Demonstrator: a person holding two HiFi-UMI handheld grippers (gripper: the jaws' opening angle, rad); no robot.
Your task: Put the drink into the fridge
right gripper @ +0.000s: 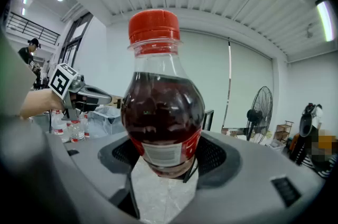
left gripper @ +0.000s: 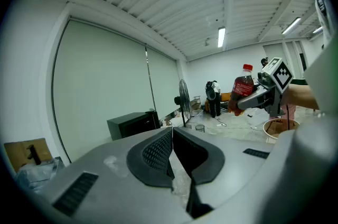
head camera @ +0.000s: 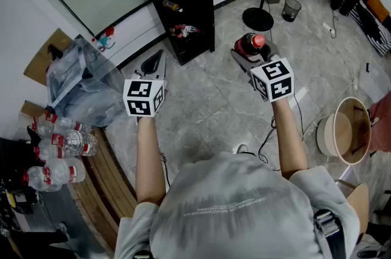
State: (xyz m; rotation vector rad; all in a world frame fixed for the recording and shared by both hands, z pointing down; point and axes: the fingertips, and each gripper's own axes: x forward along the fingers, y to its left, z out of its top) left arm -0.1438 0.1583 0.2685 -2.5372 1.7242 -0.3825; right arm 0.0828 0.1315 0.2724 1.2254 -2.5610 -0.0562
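Note:
A dark cola bottle (head camera: 249,44) with a red cap and red label sits between the jaws of my right gripper (head camera: 248,54), held above the grey tiled floor. Up close in the right gripper view the cola bottle (right gripper: 161,112) stands upright and fills the middle. The same cola bottle (left gripper: 242,90) shows at the right of the left gripper view. My left gripper (head camera: 153,62) is shut with nothing in it, left of the bottle. The black fridge (head camera: 179,4) stands ahead with its door open and small items on its shelves.
A clear plastic bag (head camera: 82,83) and several water bottles (head camera: 58,151) sit at the left. A standing fan base (head camera: 258,18), a small bin (head camera: 292,8) and a round tub (head camera: 346,131) stand to the right. Cables cross the floor.

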